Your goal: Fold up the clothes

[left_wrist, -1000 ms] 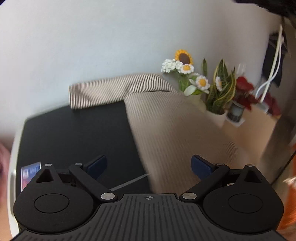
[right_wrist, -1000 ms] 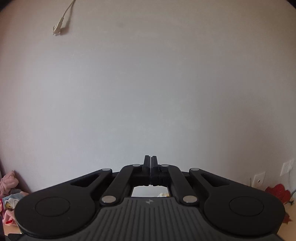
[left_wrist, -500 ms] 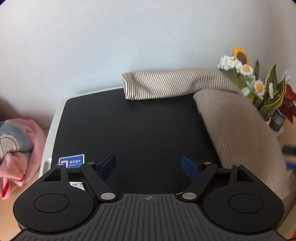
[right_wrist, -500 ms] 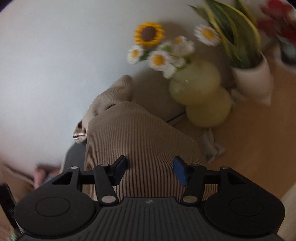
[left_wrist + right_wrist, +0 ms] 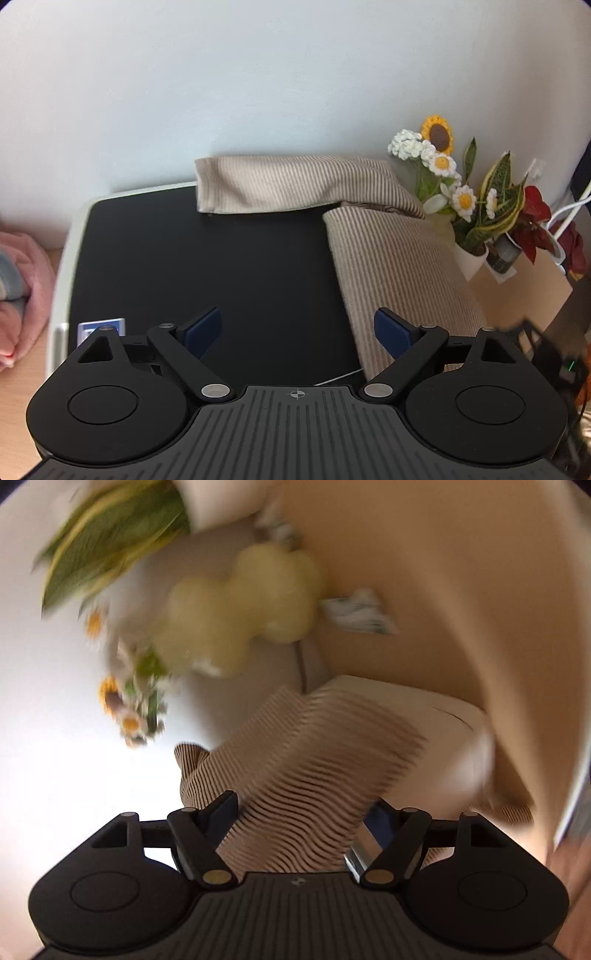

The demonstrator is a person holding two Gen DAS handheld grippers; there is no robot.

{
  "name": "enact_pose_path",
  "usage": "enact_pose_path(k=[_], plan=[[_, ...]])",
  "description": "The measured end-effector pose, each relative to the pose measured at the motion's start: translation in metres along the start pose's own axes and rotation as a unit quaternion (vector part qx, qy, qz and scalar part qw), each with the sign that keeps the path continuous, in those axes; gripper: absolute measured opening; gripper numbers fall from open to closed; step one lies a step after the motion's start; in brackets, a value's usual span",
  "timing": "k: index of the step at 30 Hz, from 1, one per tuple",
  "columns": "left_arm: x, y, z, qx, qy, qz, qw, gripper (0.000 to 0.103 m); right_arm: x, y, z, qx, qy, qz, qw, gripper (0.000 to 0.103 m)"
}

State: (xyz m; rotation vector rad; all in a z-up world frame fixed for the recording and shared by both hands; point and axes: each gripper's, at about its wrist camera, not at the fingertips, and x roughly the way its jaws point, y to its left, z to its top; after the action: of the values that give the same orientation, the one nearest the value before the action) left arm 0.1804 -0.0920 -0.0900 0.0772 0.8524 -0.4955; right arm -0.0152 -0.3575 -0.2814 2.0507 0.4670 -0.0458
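Observation:
A beige striped garment (image 5: 391,254) lies on the right side of a black board (image 5: 207,266), with one sleeve (image 5: 288,184) stretched left along the back edge by the wall. My left gripper (image 5: 297,330) is open and empty, hovering above the board's front part, its right finger beside the garment's left edge. My right gripper (image 5: 303,814) is open, tilted and close over the striped garment (image 5: 306,775), with cloth lying between its spread fingers; the right wrist view is blurred.
A pink bundle of clothes (image 5: 18,295) lies left of the board. Yellow-green vases with crocheted flowers (image 5: 436,147) and potted plants (image 5: 495,221) stand at the right by the wall, also in the right wrist view (image 5: 240,616). A blue sticker (image 5: 101,328) marks the board's front left.
My right gripper has opened, swung down from facing the wall and rolled over the garment. My left gripper panned left then back right, staying open.

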Motion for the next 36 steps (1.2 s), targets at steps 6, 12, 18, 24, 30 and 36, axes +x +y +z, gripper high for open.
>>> enact_pose_path(k=[6, 12, 18, 24, 30, 36], plan=[[-0.039, 0.062, -0.031, -0.074, -0.023, 0.034, 0.9964, 0.095, 0.037, 0.161, -0.103, -0.445, -0.116, -0.097, 0.883, 0.021], [-0.078, 0.151, -0.046, -0.197, -0.076, 0.084, 0.9739, 0.095, 0.104, 0.239, -0.272, -0.622, 0.078, 0.025, 0.779, 0.017], [-0.104, 0.212, -0.050, -0.242, -0.119, 0.108, 0.9568, 0.096, 0.123, 0.140, -0.370, -0.748, 0.360, -0.083, 0.551, 0.020], [-0.070, 0.208, -0.034, -0.228, -0.094, 0.017, 0.9690, 0.097, 0.074, 0.137, -0.314, -0.736, 0.263, -0.177, 0.598, 0.051], [-0.001, 0.139, 0.009, -0.143, -0.030, -0.077, 0.9862, 0.097, 0.041, 0.185, -0.282, -0.739, 0.107, -0.189, 0.638, 0.063], [0.057, 0.093, 0.059, -0.134, 0.027, -0.101, 0.9855, 0.097, 0.078, 0.184, -0.242, -0.710, 0.013, -0.214, 0.671, 0.067]])
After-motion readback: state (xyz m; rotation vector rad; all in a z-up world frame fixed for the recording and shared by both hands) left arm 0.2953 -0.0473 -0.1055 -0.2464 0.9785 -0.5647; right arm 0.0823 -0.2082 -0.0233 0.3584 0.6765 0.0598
